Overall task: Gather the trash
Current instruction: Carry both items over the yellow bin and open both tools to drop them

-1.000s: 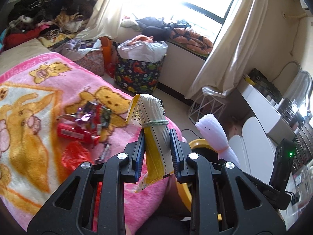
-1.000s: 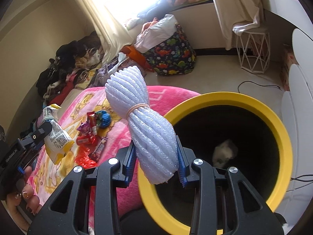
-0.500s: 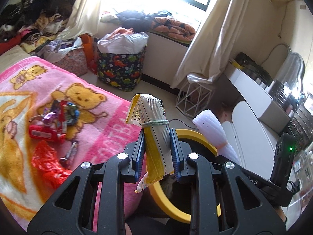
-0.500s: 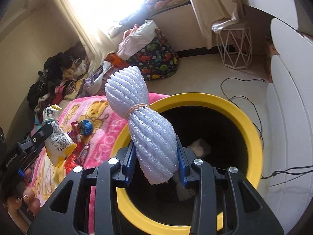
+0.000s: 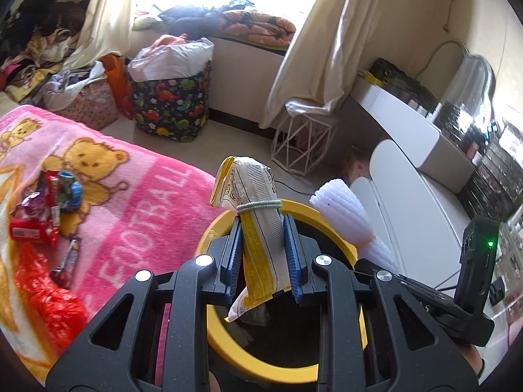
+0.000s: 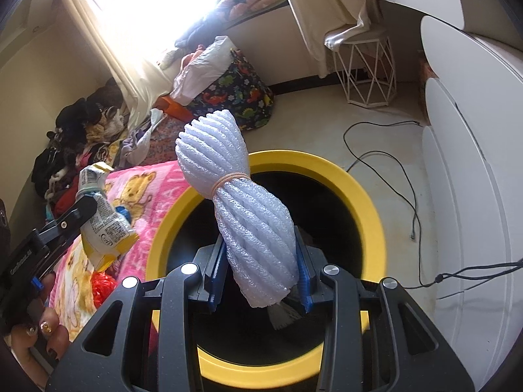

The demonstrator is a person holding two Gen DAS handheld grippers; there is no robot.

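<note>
Two grippers (image 5: 263, 254) (image 6: 260, 271), each clamping one bundle: one packet (image 5: 258, 228), one foam roll (image 6: 248, 219). One yellow bin (image 6: 362, 202). One wire stool (image 6: 369, 72). One dinosaur bag (image 5: 170, 107).

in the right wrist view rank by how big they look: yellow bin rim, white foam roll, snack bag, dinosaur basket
1. yellow bin
2. white foam roll, though nearness to the camera inflates it
3 and 4. dinosaur basket and snack bag look alike; not ranked.
</note>
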